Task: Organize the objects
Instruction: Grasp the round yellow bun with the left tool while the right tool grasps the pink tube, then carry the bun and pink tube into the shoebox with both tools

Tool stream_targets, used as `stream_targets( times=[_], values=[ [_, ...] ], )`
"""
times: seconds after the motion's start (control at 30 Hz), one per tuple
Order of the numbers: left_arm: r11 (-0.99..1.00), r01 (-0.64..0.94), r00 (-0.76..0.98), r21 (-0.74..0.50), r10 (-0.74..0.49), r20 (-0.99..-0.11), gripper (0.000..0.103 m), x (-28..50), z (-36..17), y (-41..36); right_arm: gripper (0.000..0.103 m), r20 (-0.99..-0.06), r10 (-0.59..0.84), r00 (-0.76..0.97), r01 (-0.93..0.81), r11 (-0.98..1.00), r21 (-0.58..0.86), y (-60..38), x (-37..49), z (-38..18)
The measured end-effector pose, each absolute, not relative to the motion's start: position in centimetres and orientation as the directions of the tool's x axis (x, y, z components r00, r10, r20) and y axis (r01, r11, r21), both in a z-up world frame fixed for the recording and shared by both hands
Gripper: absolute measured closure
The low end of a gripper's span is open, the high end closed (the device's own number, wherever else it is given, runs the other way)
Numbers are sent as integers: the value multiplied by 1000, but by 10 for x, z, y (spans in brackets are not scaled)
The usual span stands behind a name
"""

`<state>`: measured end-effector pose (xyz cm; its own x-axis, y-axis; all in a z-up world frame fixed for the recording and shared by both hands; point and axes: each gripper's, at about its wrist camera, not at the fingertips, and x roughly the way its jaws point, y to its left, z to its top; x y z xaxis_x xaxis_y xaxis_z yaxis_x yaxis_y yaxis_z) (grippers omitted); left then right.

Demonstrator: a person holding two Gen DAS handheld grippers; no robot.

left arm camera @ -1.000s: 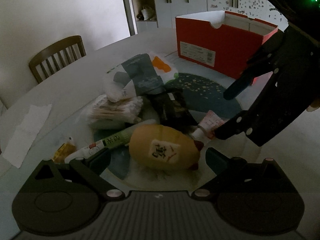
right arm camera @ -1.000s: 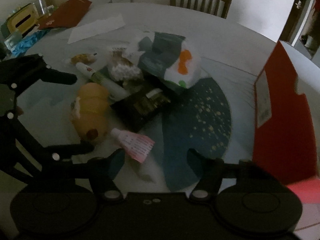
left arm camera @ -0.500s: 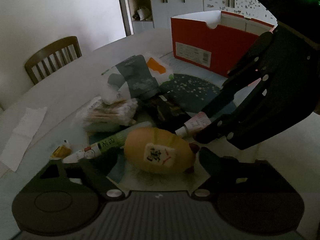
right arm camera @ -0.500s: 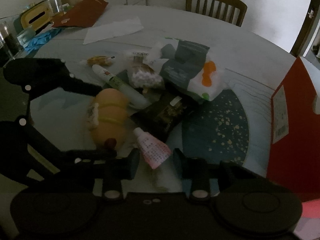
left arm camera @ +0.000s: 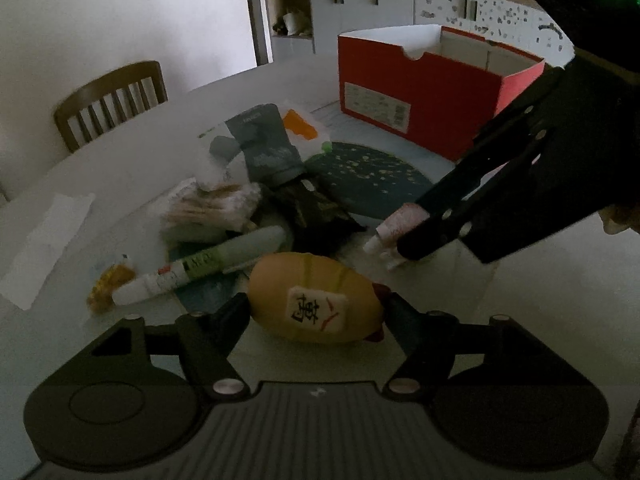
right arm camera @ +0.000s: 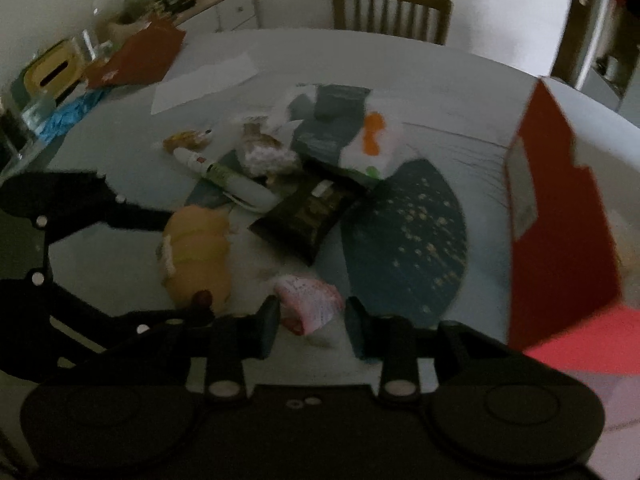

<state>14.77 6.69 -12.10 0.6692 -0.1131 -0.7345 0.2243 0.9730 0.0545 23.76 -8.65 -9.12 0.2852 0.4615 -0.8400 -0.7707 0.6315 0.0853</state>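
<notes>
This is a home dining area, dimly lit. A large round table (left arm camera: 520, 320) fills most of both views, with a wooden slat-back chair (left arm camera: 110, 100) at the left of the left wrist view. White cabinets (left arm camera: 380, 4) line the top of that frame, and a cluttered sideboard (right arm camera: 224, 16) sits in the right wrist view's upper left.

A round pale table (left arm camera: 132, 168) carries a red box (left arm camera: 420, 96), perhaps a paper sheet (left arm camera: 44, 240).
</notes>
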Motion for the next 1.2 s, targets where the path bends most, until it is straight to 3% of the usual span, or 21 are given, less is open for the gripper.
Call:
stream_targets(
  times=[0.4, 1.2],
  values=[
    [973, 220, 676, -66, -201, -709, 30, 129, -80, 57, 70, -797, 468, 381, -677, 728, 104, -139, 215, -44],
    [976, 208, 731, -67, -200, -652, 30, 178, -6, -51, 70, -691, 516, 506, -665, 744, 69, -263, 266, 18]
  ],
)
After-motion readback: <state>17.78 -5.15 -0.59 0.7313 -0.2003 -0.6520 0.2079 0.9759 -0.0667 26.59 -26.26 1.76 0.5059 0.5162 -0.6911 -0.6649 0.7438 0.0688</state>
